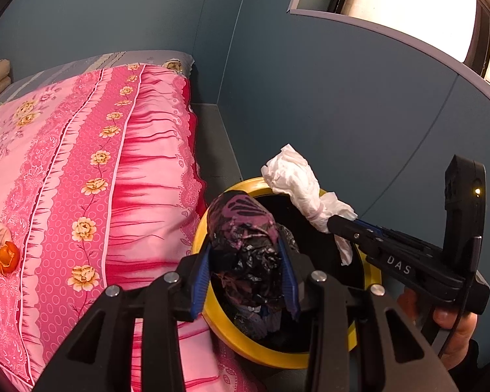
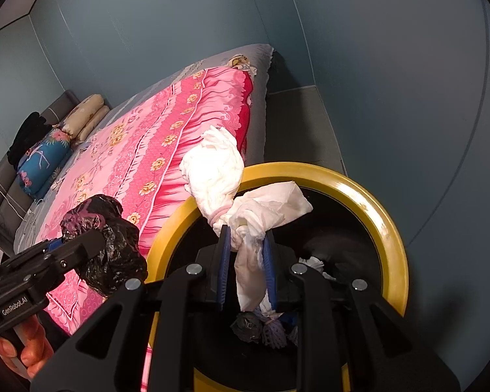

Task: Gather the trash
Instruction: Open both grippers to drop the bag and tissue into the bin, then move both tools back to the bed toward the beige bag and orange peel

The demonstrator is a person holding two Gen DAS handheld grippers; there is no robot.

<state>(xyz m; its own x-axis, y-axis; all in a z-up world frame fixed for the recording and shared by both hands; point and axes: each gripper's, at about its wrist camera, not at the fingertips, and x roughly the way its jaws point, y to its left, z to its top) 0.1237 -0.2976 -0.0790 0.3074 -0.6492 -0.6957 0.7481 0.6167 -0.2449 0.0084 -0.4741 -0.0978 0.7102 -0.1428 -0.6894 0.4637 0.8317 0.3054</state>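
From the left wrist, the left gripper (image 1: 246,274) has its jaws closed a good way onto a crumpled black plastic bag (image 1: 245,238) with purple marks, the blue pads (image 1: 202,277) pressing its sides. The bag hangs over the mouth of the yellow-rimmed bin (image 1: 241,343), which stands on the floor tight against the pink bedspread (image 1: 81,163). To the right, the right gripper (image 1: 334,223) holds a white tissue bundle (image 1: 294,179) above the far rim. An orange scrap (image 1: 7,256) lies on the bedspread, well apart from the bin.

From the right wrist, the right gripper (image 2: 246,261) is nearly closed, its blue pads (image 2: 223,261) pinching the twisted neck of the tissue bundle (image 2: 219,170); the bulk of the bundle stands up past the fingertips and a tail hangs down between the pads. It sits over the bin (image 2: 375,209), where other scraps already lie at the bottom. The left gripper (image 2: 91,241) shows at the left with the black bag (image 2: 114,254), just at the rim.

Both pieces look light, soft and easily squashed. The plastic is probably slippery and springy, so a grip across its middle suits it. The tissue would likely tear if tugged, and is best held at its tied neck.
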